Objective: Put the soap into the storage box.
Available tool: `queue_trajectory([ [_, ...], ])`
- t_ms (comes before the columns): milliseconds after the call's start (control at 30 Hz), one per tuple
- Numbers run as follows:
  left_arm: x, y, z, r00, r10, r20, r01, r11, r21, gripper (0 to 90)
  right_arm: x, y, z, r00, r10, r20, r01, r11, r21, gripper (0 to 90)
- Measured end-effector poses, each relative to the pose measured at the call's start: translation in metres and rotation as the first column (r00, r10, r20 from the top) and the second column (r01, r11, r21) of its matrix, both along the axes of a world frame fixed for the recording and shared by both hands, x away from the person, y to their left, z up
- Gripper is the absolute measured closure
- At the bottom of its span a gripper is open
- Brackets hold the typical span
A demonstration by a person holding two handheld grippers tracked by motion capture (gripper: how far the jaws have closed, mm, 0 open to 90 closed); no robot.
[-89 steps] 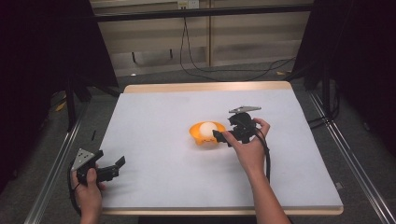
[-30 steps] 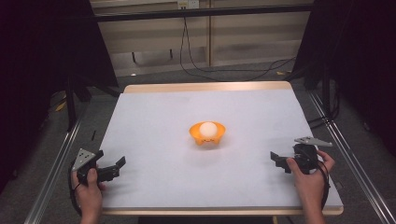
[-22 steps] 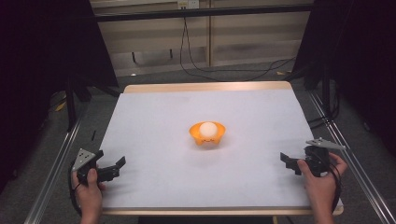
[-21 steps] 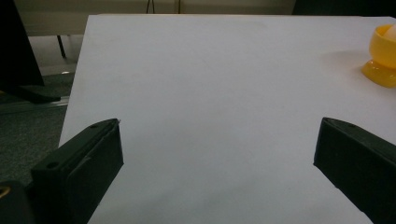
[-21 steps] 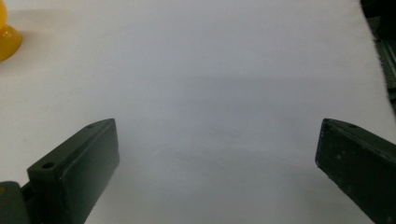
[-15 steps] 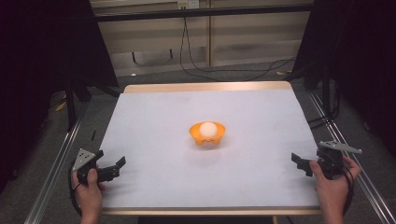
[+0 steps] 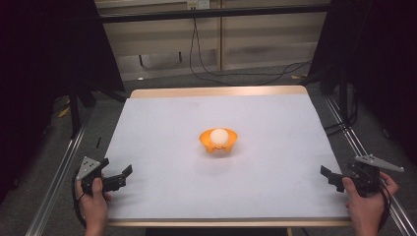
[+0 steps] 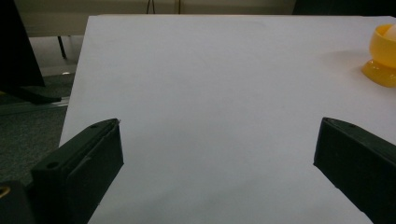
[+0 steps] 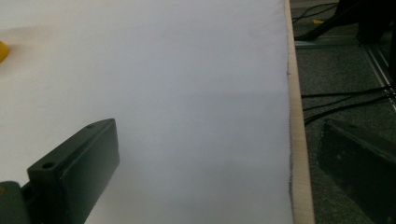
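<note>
The white table [image 7: 162, 123] carries an orange cup [image 7: 218, 142] at its middle, holding what looks like 1 white egg [image 7: 219, 136]. The left tongs [image 7: 121, 177] and right tongs [image 7: 328, 177] rest at the near corners, both wide apart and empty, well away from the cup.

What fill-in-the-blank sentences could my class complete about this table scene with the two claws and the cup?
1. The white round egg sits inside the small ____ plastic cup.
2. The left claw has its jaws ____ and holds nothing.
3. The right claw hovers at the table's ____ edge, its jaws apart.
4. The cup stands near the ____ of the white table.

Missing words: orange; open; right; middle
</note>
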State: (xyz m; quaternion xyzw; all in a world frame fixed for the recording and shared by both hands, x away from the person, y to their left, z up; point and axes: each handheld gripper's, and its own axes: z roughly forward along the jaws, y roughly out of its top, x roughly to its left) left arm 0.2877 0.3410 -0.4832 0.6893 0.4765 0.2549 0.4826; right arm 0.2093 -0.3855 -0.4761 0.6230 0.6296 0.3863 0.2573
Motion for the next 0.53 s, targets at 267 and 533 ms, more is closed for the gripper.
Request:
queue_trajectory([
  [267, 0.0, 0.001, 0.0, 1.0, -0.006, 0.001, 0.006, 1.0, 0.006, 1.2, -0.011, 0.001, -0.008, 0.9981, -0.011, 0.061, 0.01, 0.9995, 0.029, 0.0],
  [533, 0.0, 0.0, 0.0, 1.0, 0.0, 0.001, 0.0, 1.0, 0.0, 1.2, -0.011, 0.001, -0.009, 0.998, -0.01, 0.063, 0.009, 0.9996, 0.025, 0.1],
])
